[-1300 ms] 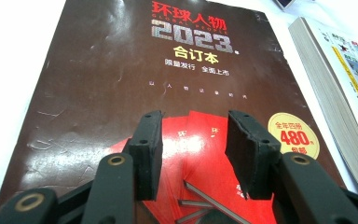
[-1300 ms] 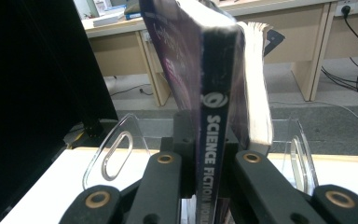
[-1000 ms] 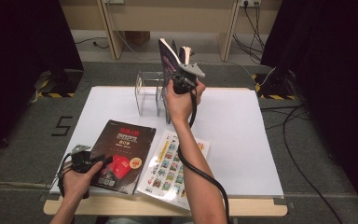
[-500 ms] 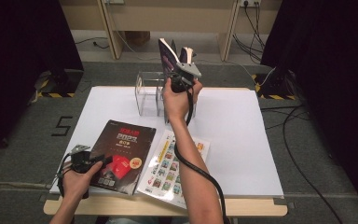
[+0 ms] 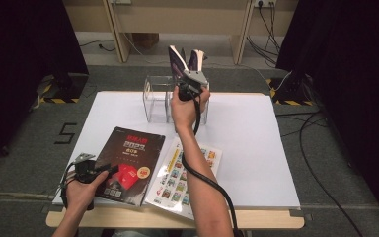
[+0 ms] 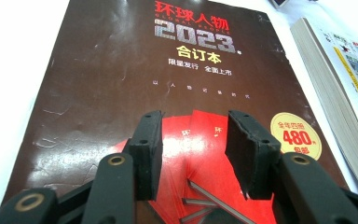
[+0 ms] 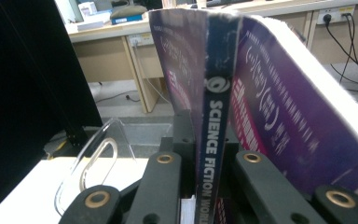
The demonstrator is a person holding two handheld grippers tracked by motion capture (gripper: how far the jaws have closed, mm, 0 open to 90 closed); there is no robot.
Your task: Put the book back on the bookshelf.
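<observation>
Purple magazine (image 7: 213,140) upright, spine vertical, right gripper (image 5: 190,81) clamping spine

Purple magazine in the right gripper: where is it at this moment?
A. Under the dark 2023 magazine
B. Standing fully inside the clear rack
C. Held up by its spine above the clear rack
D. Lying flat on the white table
C: the right gripper clamps the purple magazine by its spine, raised over the clear rack.

The right gripper (image 5: 190,74) is raised on an extended forearm with its jaws clamped near shut, pointing up and away, while the left gripper (image 5: 109,169) lies low near the table's near edge, jaws parted and gripping nothing.
</observation>
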